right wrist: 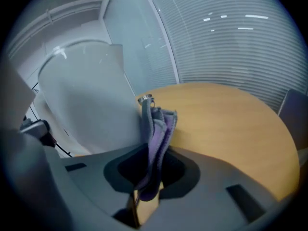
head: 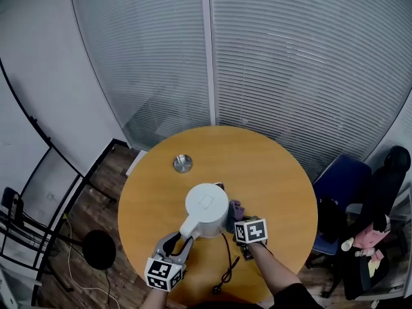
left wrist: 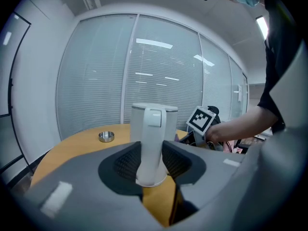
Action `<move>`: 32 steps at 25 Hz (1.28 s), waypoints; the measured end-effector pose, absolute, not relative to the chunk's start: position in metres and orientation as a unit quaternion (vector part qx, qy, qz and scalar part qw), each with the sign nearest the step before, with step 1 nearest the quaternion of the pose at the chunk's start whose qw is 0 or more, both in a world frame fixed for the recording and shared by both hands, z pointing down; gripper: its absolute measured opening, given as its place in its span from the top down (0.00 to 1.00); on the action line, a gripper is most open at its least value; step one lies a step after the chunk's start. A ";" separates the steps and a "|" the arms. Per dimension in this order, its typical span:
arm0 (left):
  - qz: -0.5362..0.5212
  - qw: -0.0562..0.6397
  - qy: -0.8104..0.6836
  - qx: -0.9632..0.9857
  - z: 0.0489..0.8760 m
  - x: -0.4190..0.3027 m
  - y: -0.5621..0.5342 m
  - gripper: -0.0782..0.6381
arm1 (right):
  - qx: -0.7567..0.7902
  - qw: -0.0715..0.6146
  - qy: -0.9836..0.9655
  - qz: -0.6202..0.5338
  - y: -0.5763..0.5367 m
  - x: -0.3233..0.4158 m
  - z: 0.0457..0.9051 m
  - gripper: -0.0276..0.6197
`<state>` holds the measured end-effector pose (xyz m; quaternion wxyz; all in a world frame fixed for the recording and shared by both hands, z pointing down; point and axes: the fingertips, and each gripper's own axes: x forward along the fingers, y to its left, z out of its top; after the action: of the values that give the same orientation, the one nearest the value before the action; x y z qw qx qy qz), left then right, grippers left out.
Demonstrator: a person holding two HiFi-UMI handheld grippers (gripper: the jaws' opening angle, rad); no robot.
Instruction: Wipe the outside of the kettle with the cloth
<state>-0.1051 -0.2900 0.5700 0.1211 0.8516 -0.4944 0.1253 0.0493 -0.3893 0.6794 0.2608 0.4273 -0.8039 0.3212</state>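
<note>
1. Head view: you're gripping the kettle [head: 206,210] by its handle [head: 188,227] with the left gripper [head: 183,242], steadying it upright on the table [head: 270,166]. The right gripper [head: 241,221] is working just beside the kettle, with the cloth [head: 235,207] at its tips.
2. Left gripper view: the jaws are part-closed and clamping the handle. The kettle body is standing straight ahead of the claw.
3. Right gripper view: the jaws are pinching the folded purple cloth, which is sticking up past the tips. The kettle wall is sitting immediately left of it; I can't confirm contact. My read is you're wiping this one side at most. The far side and handle side look outstanding.
</note>
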 end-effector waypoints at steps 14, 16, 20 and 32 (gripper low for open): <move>0.142 0.116 -0.494 0.850 0.574 -0.104 -0.290 0.69 | 0.458 0.270 -0.770 0.352 -0.381 0.060 0.706 0.85; 0.148 0.115 -0.490 0.851 0.575 -0.104 -0.290 0.69 | 0.474 0.254 -0.769 0.345 -0.372 0.066 0.695 0.86; 0.172 0.120 -0.479 0.852 0.583 -0.106 -0.286 0.69 | 0.493 0.230 -0.776 0.319 -0.347 0.071 0.667 0.86; 0.161 0.122 -0.437 0.877 0.592 -0.115 -0.253 0.69 | 0.536 0.130 -0.781 0.294 -0.256 0.054 0.599 0.86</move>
<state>-0.1155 -0.2526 0.5923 0.1221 0.8768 -0.4366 0.1606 0.0539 -0.2559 0.5995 0.1303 0.5356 -0.7807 0.2945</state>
